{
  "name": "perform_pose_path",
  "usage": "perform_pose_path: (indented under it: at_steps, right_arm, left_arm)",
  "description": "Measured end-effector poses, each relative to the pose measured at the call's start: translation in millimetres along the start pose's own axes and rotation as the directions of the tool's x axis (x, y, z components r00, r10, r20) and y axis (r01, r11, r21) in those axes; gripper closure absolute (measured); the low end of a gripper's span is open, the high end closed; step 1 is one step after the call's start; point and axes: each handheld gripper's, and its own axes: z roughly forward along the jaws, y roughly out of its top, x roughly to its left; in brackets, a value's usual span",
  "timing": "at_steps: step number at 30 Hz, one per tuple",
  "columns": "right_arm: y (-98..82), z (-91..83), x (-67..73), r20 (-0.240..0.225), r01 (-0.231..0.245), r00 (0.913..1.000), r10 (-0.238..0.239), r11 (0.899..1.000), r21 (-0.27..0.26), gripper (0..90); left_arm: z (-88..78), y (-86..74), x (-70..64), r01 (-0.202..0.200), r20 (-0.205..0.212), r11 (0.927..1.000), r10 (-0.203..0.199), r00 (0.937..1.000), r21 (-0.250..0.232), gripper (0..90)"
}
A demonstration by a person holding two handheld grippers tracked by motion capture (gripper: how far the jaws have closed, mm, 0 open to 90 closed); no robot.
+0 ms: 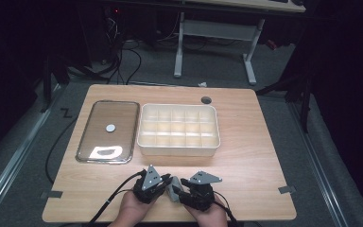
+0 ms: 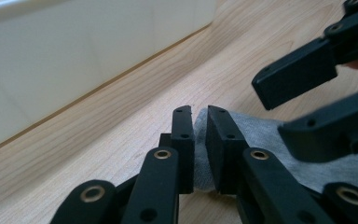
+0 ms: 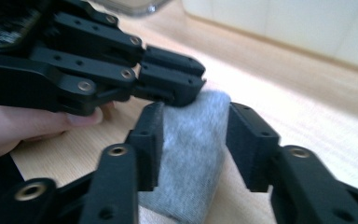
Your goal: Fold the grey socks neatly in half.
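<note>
A small grey cloth [image 1: 174,192] lies folded near the table's front edge, between my two grippers. My left gripper [image 1: 168,183] is shut on one edge of it; in the left gripper view the cloth [image 2: 270,135] is pinched between the narrow jaws of that gripper [image 2: 200,126]. My right gripper [image 1: 180,191] stands open around the cloth [image 3: 191,154]: in the right gripper view its jaws [image 3: 196,121] straddle the fold, one pad against the fabric and the other apart from it. The left gripper [image 3: 191,77] grips the cloth's top edge there. A hand holds each gripper.
A white box [image 1: 178,150] divided into several compartments stands mid-table, just beyond the grippers. To its left lies a flat glass lid with a metal rim [image 1: 105,161]. A round cable hole [image 1: 206,100] sits near the table's [image 1: 250,165] far edge.
</note>
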Motion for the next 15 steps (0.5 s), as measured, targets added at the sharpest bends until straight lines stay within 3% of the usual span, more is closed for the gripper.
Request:
perform_pose_path:
  at_steps: [5,15]
  right_arm:
    - [-7.8,5.5,-1.6,-0.029,-0.041,0.9987,0.042,0.998,0.038,47.2]
    - [-12.1,10.9,-6.7,-0.073,-0.083,0.9934,0.088,0.994,0.07,48.6]
  left_arm:
    - [-0.4,-0.3,-0.2,0.0,0.0,1.0,0.0,1.0,-0.001,80.8]
    - [-4.2,-1.2,1.8,0.021,0.009,0.9994,-0.021,0.9997,-0.026,76.8]
